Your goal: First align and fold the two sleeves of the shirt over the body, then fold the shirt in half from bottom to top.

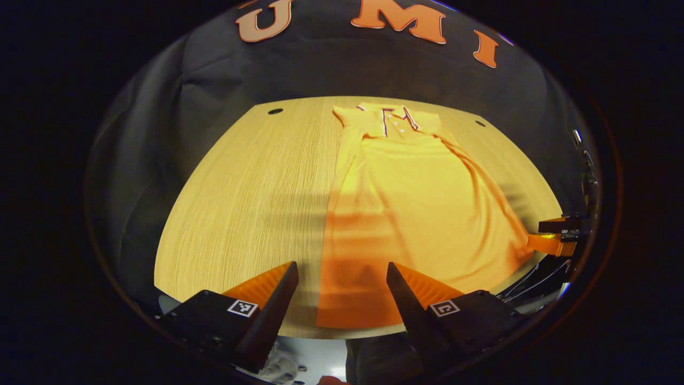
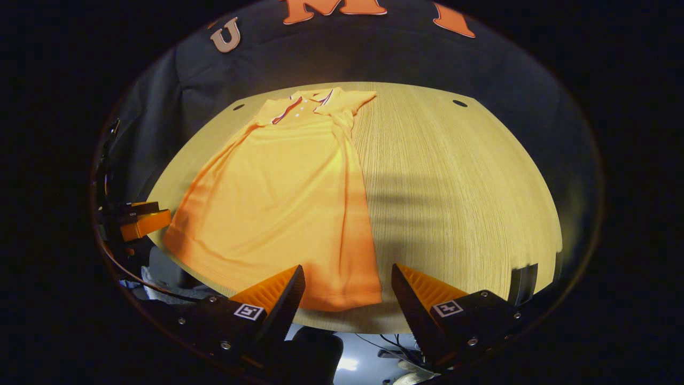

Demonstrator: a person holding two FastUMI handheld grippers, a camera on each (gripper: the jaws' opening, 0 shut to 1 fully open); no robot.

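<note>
an orange polo shirt (image 1: 422,214) is laid flat on a light wooden surface (image 1: 251,198), its collar (image 1: 393,118) at the far edge and its hem at the near edge. both sleeves are seen folded in over the body, so that the garment forms a long, narrow shape widening toward the hem. in the left gripper view the shirt is placed right of the middle of the surface; in the right gripper view the shirt (image 2: 283,198) is placed left of the middle of the surface (image 2: 454,187), the collar (image 2: 302,104) again far.

the left tongs (image 1: 342,275) are held spread wide just above the near edge, with the near left corner of the hem seen between the two fingers; no cloth is pinched. the right tongs (image 2: 347,278) are likewise spread wide above the near edge, with the near right corner of the hem framed between their fingers and nothing gripped.

in the left gripper view the right tongs (image 1: 556,235) are also seen at the right margin, just beside the shirt's right hem corner. in the right gripper view the left tongs (image 2: 136,219) are seen at the left margin, near the left hem corner. two small dark holes (image 2: 459,102) are set in the surface near its far edge.
</note>
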